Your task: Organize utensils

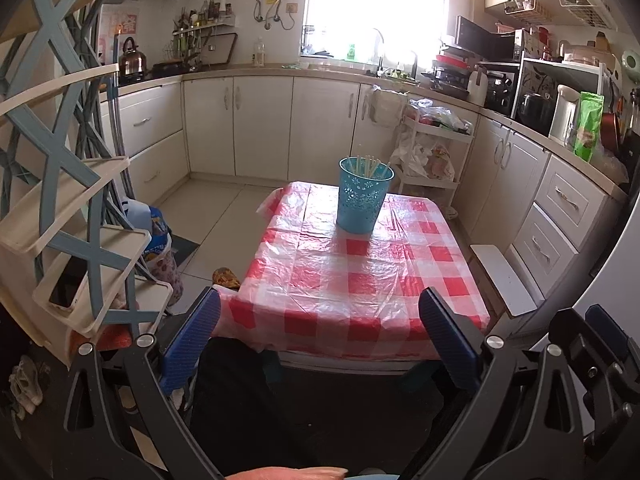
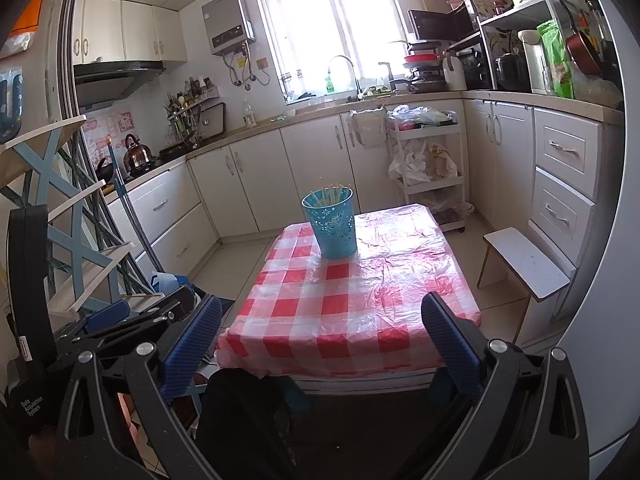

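A blue perforated holder (image 1: 363, 197) stands upright on the far part of a table with a red-and-white checked cloth (image 1: 352, 280). Several pale chopsticks (image 1: 370, 166) stand inside it. My left gripper (image 1: 320, 344) is open and empty, held back from the table's near edge. In the right wrist view the holder (image 2: 334, 226) with its chopsticks (image 2: 330, 196) stands on the same cloth (image 2: 352, 300). My right gripper (image 2: 320, 348) is open and empty, also short of the near edge. Part of the left gripper (image 2: 132, 316) shows to its left.
A blue-and-cream tiered rack (image 1: 72, 184) stands at the left. A white stool (image 2: 524, 260) is right of the table, a white trolley (image 2: 428, 160) behind it. Cabinets and a cluttered counter (image 1: 560, 152) run along the back and right. My dark-clothed legs (image 1: 240, 400) are below the grippers.
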`<control>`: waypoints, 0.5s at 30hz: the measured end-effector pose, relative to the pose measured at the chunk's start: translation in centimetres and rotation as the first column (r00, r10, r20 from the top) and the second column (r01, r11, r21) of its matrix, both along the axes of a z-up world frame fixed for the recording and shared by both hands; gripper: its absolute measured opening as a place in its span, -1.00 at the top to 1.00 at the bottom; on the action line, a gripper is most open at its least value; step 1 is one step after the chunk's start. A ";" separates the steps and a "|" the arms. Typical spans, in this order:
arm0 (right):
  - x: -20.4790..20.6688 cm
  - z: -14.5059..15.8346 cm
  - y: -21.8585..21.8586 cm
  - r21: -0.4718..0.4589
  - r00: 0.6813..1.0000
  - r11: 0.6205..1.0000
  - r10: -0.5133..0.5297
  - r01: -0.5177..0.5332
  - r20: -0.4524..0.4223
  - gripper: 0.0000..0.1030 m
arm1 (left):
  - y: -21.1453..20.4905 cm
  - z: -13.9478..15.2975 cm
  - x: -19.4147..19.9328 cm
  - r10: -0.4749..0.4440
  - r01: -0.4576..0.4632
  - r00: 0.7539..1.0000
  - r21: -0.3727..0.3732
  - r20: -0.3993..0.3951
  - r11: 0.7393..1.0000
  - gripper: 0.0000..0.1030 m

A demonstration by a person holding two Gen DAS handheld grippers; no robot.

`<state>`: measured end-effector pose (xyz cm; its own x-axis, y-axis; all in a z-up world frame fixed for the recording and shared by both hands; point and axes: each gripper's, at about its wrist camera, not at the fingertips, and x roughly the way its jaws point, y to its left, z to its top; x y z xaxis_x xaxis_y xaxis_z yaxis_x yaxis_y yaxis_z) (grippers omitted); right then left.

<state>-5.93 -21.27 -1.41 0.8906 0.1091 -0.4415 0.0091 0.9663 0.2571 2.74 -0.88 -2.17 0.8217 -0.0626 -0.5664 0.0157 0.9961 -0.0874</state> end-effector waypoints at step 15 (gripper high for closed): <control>0.1 0.0 -0.2 -0.002 1.000 1.000 0.002 -0.002 -0.003 -0.86 | 0.3 -0.2 0.5 0.000 0.000 1.000 -0.003 -0.016 1.000 -0.85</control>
